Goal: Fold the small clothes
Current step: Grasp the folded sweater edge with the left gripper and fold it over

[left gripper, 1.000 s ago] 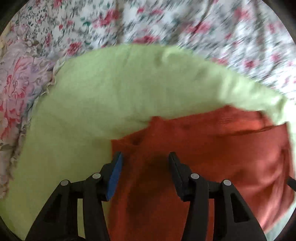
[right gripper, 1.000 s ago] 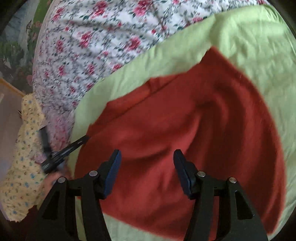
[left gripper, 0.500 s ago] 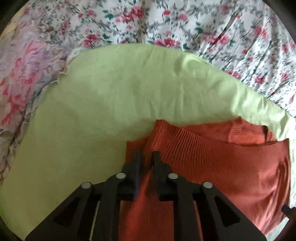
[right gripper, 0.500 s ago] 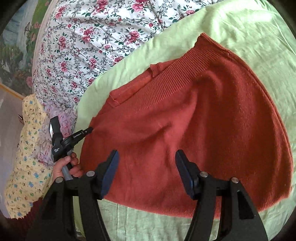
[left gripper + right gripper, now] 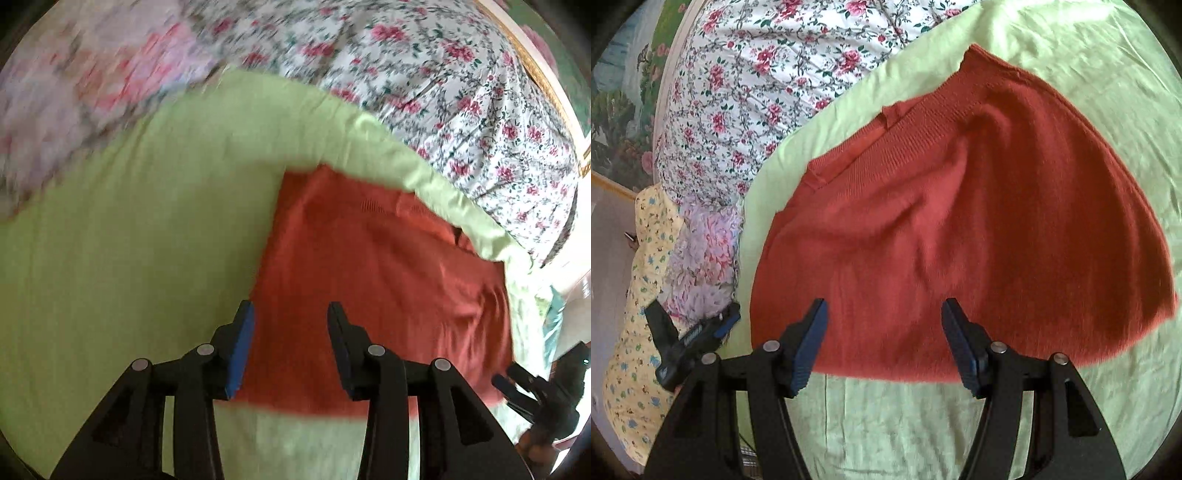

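1. Half a second ago the left gripper (image 5: 291, 314) was pinched on the ribbed edge of the rust-red knitted garment (image 5: 960, 229); its jaws have just been opening and now stand apart with nothing clamped, only the garment's left edge showing beyond the gap.
2. Since then the left gripper has also swung back toward the near side, and its view is blurred.
3. Right gripper (image 5: 882, 314): jaws spread wide, empty, hanging over the garment's near hem without pressing it; it has shifted only a little.
4. The garment lies flat on the light green sheet (image 5: 886, 424), its ribbed band turned toward the far left, its hem toward the near side.
5. Beyond the sheet, on the far side, is a white bedcover with red flowers (image 5: 757, 74).
6. To the left lies a ruffled pink floral cloth (image 5: 701, 258), and beside it a yellow printed cloth (image 5: 646, 295).
7. From the right wrist the left gripper shows at the near left, just beside the sheet's edge.
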Demonstrator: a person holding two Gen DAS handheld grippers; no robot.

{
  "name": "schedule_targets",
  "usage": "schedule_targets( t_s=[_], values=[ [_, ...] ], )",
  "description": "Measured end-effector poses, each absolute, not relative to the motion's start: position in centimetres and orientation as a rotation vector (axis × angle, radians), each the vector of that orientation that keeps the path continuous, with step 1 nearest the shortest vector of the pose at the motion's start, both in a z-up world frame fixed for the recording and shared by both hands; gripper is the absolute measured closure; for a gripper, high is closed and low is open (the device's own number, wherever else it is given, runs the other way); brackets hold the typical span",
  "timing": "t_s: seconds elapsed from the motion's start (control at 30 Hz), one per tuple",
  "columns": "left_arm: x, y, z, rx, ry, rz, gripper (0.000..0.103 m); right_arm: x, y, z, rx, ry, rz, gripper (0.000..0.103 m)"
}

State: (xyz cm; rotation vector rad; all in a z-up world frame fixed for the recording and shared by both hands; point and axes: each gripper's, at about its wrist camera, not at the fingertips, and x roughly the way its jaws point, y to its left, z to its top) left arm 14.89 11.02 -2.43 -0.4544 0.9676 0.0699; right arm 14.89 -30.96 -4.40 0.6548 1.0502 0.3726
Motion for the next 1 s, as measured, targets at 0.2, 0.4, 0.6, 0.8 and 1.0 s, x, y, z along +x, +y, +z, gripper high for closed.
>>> schedule_targets(
  t_s=[0.2,0.4,0.6,0.8,1.0],
  values=[
    [10.6,12.0,-5.2,-0.583,1.046,0.044,0.053,12.3,-29.6,-4.2,0.626,1.073,0.378,0.038],
    [9.1,11.6,-6.7,-0.683,1.076,-0.001,0.048,8.8,-28.6,-3.0,0.614,1.063,0.362,0.037],
    [8.7,11.1,-7.4,-0.815,1.041,0.01,0.03,7.6,-28.3,-3.0,0.595,1.088,0.393,0.034],
    [11.3,11.3,-9.1,-0.884,1.02,0.095,0.029,8.2,-29.1,-2.2,0.562,1.082,0.442,0.034],
    [12.4,13.4,-10.9,-1.141,0.881,0.183,0.029,9.0,-31.4,-2.7,0.573,1.104,0.422,0.034]
  ],
)
